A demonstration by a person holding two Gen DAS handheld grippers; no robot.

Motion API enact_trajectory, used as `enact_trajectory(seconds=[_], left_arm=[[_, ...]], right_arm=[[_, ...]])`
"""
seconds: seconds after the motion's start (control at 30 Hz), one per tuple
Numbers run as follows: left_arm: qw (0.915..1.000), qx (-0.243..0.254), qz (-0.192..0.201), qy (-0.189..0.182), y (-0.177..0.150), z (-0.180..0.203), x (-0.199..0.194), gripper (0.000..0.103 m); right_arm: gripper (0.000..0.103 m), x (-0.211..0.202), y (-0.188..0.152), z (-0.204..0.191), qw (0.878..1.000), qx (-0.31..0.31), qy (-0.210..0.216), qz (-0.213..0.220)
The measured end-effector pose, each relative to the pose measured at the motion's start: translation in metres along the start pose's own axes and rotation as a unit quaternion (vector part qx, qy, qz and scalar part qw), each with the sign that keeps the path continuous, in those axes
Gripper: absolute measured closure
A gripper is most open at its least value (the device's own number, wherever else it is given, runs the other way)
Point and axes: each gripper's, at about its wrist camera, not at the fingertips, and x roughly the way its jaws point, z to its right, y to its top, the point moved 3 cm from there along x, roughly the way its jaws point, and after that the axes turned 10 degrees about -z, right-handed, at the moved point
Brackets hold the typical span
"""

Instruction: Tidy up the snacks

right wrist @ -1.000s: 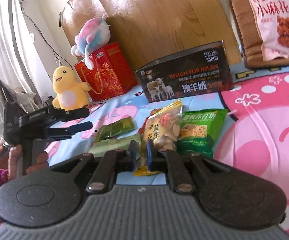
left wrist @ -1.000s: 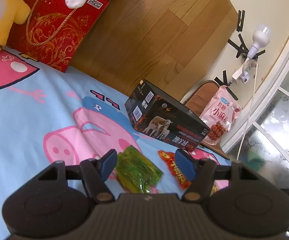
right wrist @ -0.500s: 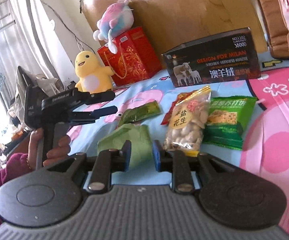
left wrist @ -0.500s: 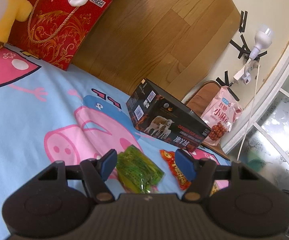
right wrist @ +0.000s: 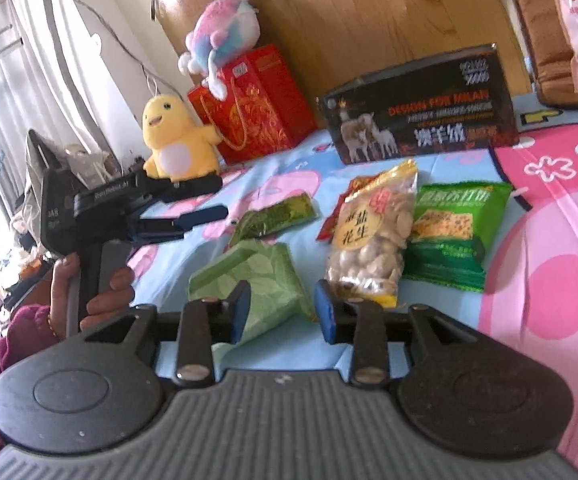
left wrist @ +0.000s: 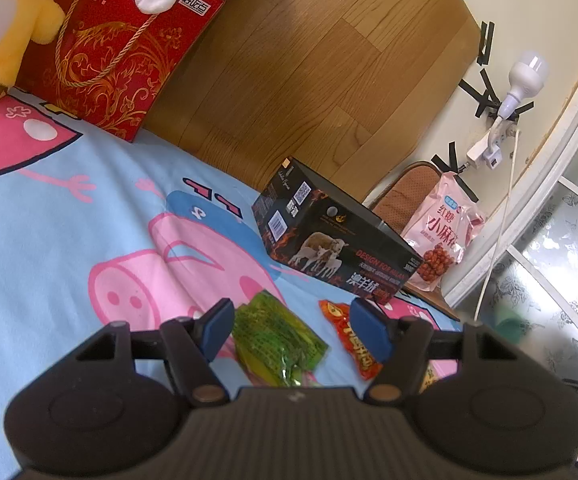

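- Snacks lie loose on pig-print sheet [right wrist: 549,208]: peanut bag [right wrist: 369,240], green cracker pack [right wrist: 455,236], pale green pack [right wrist: 257,276].
- R gripper [right wrist: 283,306]: jaws apart, nothing held, low over pale green pack.
- L gripper [left wrist: 295,330]: jaws wide, empty, above dark green packet [left wrist: 275,338].
- Risk: slick film may slip from the pads, or a jaw nudges peanut bag askew.
- Vs 1 s ago: R jaws were nearly shut at peanut bag; L unchanged.

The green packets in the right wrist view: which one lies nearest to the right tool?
The pale green leaf-patterned packet, right in front of the open right tool. The dark green packet lies farther back, and the bright green cracker packet sits right of the peanut bag.
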Motion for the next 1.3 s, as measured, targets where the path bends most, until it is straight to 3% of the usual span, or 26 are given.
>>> enact_trajectory(seconds=[0.13, 0.47, 0.7, 0.83, 1.07, 1.3], left_arm=[[1.0000, 0.000, 0.000, 0.000, 0.000, 0.000, 0.000, 0.038], [1.0000, 0.000, 0.001, 0.000, 0.000, 0.000, -0.001, 0.034], [0.9997, -0.020, 0.011, -0.001, -0.004, -0.003, -0.014, 0.034], [0.9990, -0.026, 0.009, -0.035, -0.018, 0.002, -0.039, 0.034], [0.9968, 0.016, -0.029, -0.072, -0.054, 0.037, -0.070, 0.034], [0.9901, 0.004, -0.095, -0.103, -0.076, 0.051, -0.050, 0.037]], right_arm=[[0.063, 0.002, -0.005, -0.009, 0.999, -0.027, 0.001, -0.017], [0.063, -0.010, -0.026, -0.018, 0.998, -0.029, 0.027, -0.041], [0.060, -0.012, -0.026, -0.019, 0.999, -0.036, 0.011, -0.036], [0.053, -0.016, -0.025, -0.022, 0.997, -0.069, -0.021, -0.035], [0.052, -0.009, -0.021, -0.023, 0.990, -0.124, -0.037, -0.055], [0.052, 0.005, -0.017, -0.034, 0.982, -0.175, -0.034, -0.065]])
